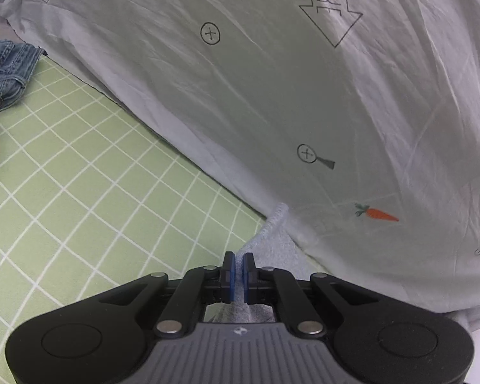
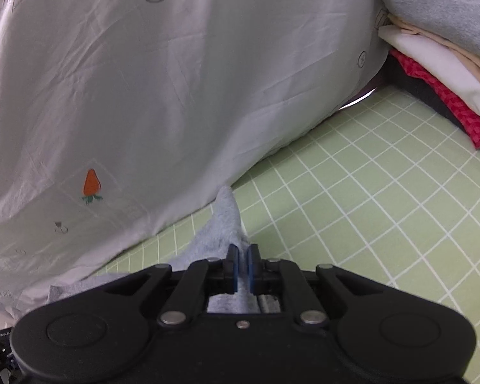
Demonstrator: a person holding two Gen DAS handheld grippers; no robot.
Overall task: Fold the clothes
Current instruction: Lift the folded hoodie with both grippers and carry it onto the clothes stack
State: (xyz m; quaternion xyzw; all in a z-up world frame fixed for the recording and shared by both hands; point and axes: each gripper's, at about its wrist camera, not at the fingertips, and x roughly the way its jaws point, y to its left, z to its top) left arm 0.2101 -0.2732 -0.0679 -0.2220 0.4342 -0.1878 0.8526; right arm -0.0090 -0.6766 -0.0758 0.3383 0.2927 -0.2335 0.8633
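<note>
A: Where is the garment being folded?

B: It is a light blue-grey knit garment (image 1: 273, 246), lying low at the near edge of the green gridded surface (image 1: 89, 172). Most of it is tucked under a large white printed sheet (image 1: 272, 102); only a corner with a stitched edge sticks out in the left wrist view, and a peaked fold in the right wrist view (image 2: 225, 220).

A: And the grippers?

B: The left hand-held gripper (image 1: 239, 270) has its blue pads nearly together, with the knit fabric pinched between them. The right hand-held gripper (image 2: 243, 267) is likewise clenched on a ridge of the same garment; the cloth runs up out of its jaws.

A: What is on that sheet?

B: Black outline arrows with lettering, circled cross marks, and a small orange carrot (image 1: 379, 213) just beyond the garment's corner. The sheet is creased and rises steeply behind both grippers.

A: Anything else around?

B: Crumpled blue denim (image 1: 8, 70) lies on the surface at far left, well apart. At far right a stack of folded clothes (image 2: 438, 51) sits: grey on top, then cream, white and red checked layers.
</note>
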